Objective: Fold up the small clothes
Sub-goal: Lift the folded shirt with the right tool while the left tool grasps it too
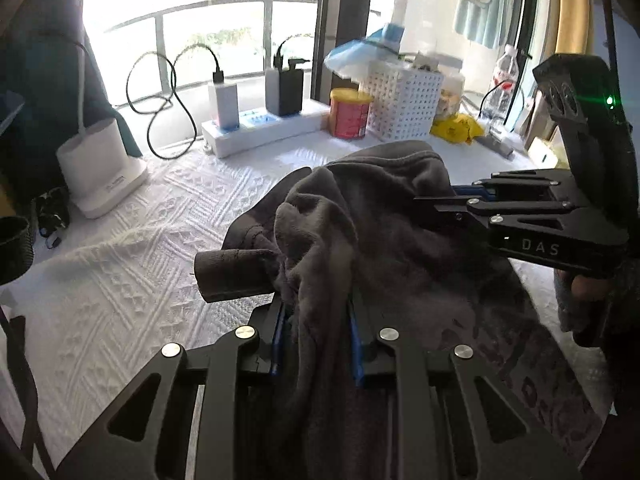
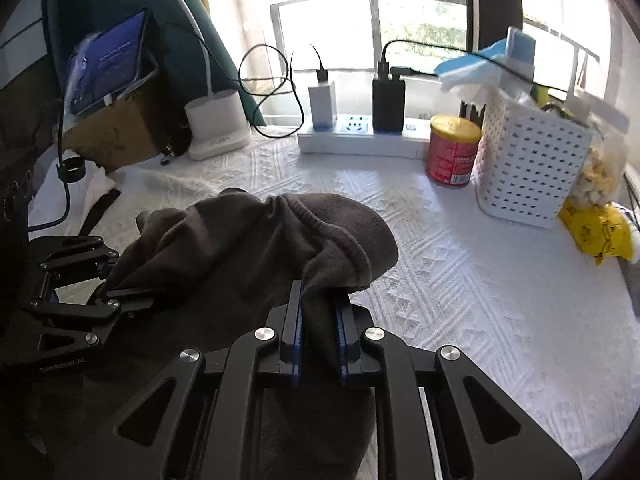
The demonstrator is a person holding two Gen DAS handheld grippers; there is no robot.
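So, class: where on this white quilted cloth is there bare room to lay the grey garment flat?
Bare cloth lies right of the grey garment, in front of the red can and white basket. More lies left of it, before the lamp base. The back edge along the power strip is crowded.

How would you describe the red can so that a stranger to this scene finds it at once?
Look along the window side of the white quilted cloth. There a white power strip meets a white perforated basket. The red can stands between them, the only round red thing there, with a yellow lid.
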